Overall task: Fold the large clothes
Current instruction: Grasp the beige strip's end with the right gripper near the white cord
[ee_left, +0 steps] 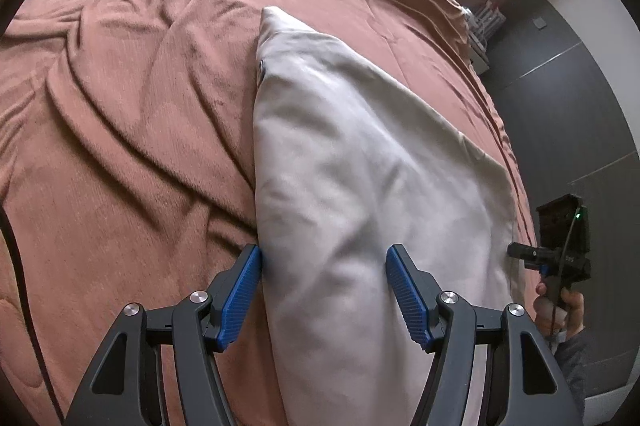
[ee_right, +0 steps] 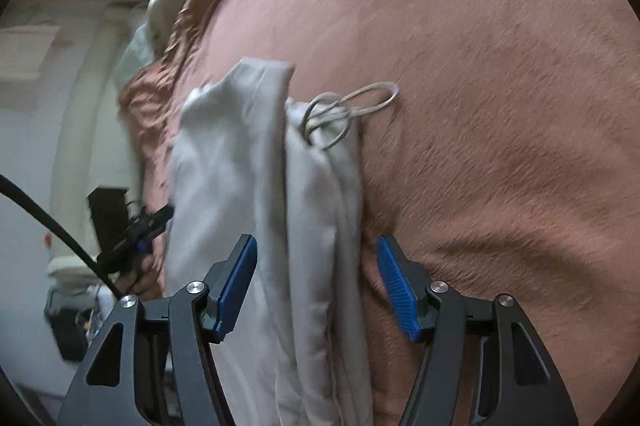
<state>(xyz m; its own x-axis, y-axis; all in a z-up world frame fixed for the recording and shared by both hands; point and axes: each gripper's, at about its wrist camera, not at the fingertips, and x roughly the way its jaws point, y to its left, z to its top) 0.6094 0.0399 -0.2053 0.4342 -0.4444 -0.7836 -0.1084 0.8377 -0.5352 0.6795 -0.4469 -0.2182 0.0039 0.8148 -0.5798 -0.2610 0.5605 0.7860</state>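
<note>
Left wrist view shows my left gripper (ee_left: pixel 324 290) released, jaws spread wide astride the pale grey garment (ee_left: pixel 352 186), gripping nothing. The garment lies on the rust-brown bedspread (ee_left: pixel 120 106), long axis running straight ahead of the fingers toward a narrow far end. Right wrist view shows my right gripper (ee_right: pixel 316 286) likewise released, jaws straddling the garment's bunched, layered edge; a drawstring (ee_right: pixel 352 110) loops just beyond. Both grippers sit at the near end, neither clearly nearer. I judge the next move a pinch on this near edge, then a carry forward along the axis.
</note>
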